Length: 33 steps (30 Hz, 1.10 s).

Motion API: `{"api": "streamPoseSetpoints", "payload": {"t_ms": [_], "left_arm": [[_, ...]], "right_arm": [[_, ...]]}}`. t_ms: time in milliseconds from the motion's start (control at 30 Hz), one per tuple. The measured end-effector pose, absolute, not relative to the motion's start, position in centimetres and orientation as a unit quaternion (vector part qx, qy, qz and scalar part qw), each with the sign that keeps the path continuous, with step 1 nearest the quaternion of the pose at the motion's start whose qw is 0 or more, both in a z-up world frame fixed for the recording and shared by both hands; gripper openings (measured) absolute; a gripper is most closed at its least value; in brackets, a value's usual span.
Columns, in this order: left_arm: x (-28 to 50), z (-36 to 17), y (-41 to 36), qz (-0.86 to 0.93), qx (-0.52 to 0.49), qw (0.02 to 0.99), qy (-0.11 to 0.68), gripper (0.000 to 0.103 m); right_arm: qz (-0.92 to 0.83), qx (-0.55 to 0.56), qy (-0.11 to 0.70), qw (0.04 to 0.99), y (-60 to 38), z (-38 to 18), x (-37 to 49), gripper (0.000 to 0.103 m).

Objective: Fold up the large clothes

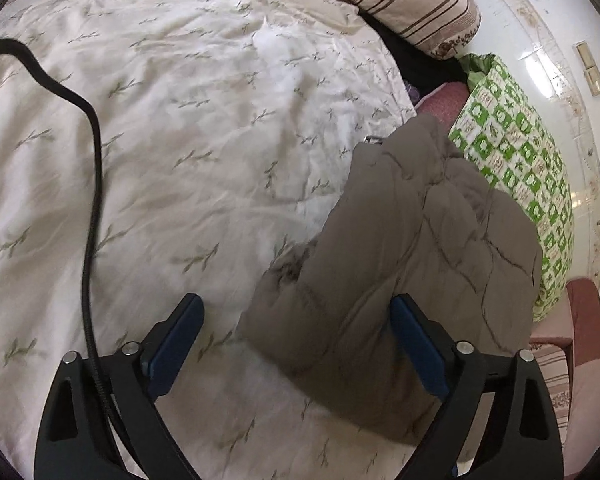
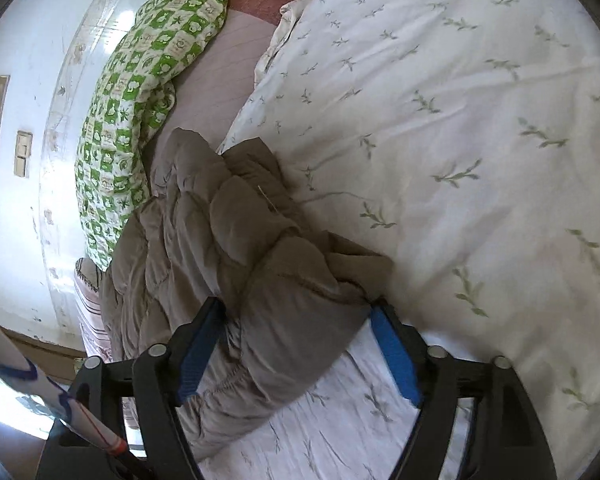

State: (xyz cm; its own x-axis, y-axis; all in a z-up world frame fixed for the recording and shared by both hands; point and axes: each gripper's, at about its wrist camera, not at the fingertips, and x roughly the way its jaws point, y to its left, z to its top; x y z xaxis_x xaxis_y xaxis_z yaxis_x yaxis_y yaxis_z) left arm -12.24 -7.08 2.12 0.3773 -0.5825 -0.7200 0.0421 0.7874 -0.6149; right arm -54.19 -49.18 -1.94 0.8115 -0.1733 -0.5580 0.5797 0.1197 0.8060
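on the bed's left stretch, left wrist view, only the white leaf-print duvet (image 1: 180, 140) and a black cable (image 1: 94, 184) trailing back to the rig. further right, the brown quilted jacket (image 1: 412, 240) lies bunched in a long lump near the bed's edge. right of it a green patterned pillow (image 1: 516, 160), and a striped pillow (image 1: 412, 0) up top.

left gripper (image 1: 296, 344): jaws wide, nothing clamped. jacket's near end sits between them, up against the right-side pad; left pad is clear of it over bare duvet.

right wrist view: green pillow at left by the wall, jacket (image 2: 240, 248) centre, duvet (image 2: 460, 140) filling the right. right gripper (image 2: 296, 348): jaws wide too, straddling the jacket's near end. fabric touches or nearly touches both pads, can't tell which; no squeeze visible, so i read it as not gripped.

step, my read: either just let go after a fold or lining up a fresh grab. garment is a rough bundle, not a flat fold, so the task looks far from done.

next move needs each gripper on a distinct edge or corner, not the thick bulk, then lift and spread flat on the duvet before folding.
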Motion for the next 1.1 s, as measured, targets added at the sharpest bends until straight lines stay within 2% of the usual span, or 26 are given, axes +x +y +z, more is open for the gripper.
{"api": "streamPoseSetpoints", "payload": {"t_ms": [133, 167, 200, 233, 267, 300, 333, 400, 500, 633, 867, 933, 967, 1000, 1100], "left_arm": [[-11.5, 2.0, -8.1, -0.216, -0.263, 0.787, 0.514, 0.097], [-11.4, 2.1, -8.7, -0.229, -0.255, 0.786, 0.514, 0.085], [-11.3, 2.2, -9.2, -0.237, -0.245, 0.788, 0.514, 0.077], [-11.4, 2.5, -9.6, -0.234, -0.228, 0.796, 0.510, 0.075], [-11.5, 2.8, -9.9, -0.235, -0.216, 0.802, 0.505, 0.066], [-11.7, 3.2, -10.1, -0.238, -0.208, 0.807, 0.499, 0.058], [-11.8, 3.7, -10.4, -0.237, -0.194, 0.815, 0.492, 0.055], [-12.7, 5.2, -11.4, -0.233, -0.140, 0.843, 0.463, 0.044], [-14.3, 7.1, -13.0, -0.223, -0.064, 0.878, 0.419, 0.039], [-15.7, 8.8, -12.2, -0.225, -0.049, 0.884, 0.406, 0.038], [-21.4, 10.4, -8.4, -0.231, -0.031, 0.890, 0.392, 0.038], [-22.6, 9.9, -7.5, -0.230, -0.030, 0.887, 0.400, 0.041], [-22.9, 9.4, -7.0, -0.218, -0.032, 0.885, 0.411, 0.050], [-22.9, 9.1, -6.6, -0.204, -0.036, 0.886, 0.414, 0.057], [-22.0, 9.2, -3.9, -0.144, -0.077, 0.894, 0.416, 0.062]], "right_arm": [[-0.257, 0.607, 0.163, 0.734, -49.7, -1.9, -53.0, 0.088], [-0.255, 0.602, 0.168, 0.738, -49.8, -1.8, -52.7, 0.085], [-0.251, 0.595, 0.169, 0.744, -49.9, -1.7, -52.5, 0.081], [-0.248, 0.583, 0.173, 0.754, -49.9, -1.3, -52.3, 0.067], [-0.248, 0.571, 0.178, 0.762, -49.9, -1.0, -52.2, 0.057], [-0.248, 0.555, 0.182, 0.773, -49.8, -0.4, -52.0, 0.052], [-0.253, 0.531, 0.191, 0.786, -49.5, 0.4, -51.8, 0.044], [-0.277, 0.454, 0.219, 0.818, -48.4, 2.5, -50.9, 0.039], [-0.309, 0.321, 0.244, 0.861, -45.4, 6.2, -49.4, 0.033], [-0.314, 0.264, 0.250, 0.877, -43.7, 8.4, -49.8, 0.029], [-0.308, 0.270, 0.277, 0.869, -41.0, 10.0, -54.5, 0.029], [-0.310, 0.280, 0.283, 0.863, -40.3, 9.6, -56.0, 0.029], [-0.311, 0.287, 0.288, 0.859, -40.1, 9.2, -56.6, 0.029], [-0.312, 0.303, 0.292, 0.852, -40.2, 8.6, -57.3, 0.031], [-0.309, 0.411, 0.301, 0.803, -42.2, 6.0, -59.1, 0.051]]}}
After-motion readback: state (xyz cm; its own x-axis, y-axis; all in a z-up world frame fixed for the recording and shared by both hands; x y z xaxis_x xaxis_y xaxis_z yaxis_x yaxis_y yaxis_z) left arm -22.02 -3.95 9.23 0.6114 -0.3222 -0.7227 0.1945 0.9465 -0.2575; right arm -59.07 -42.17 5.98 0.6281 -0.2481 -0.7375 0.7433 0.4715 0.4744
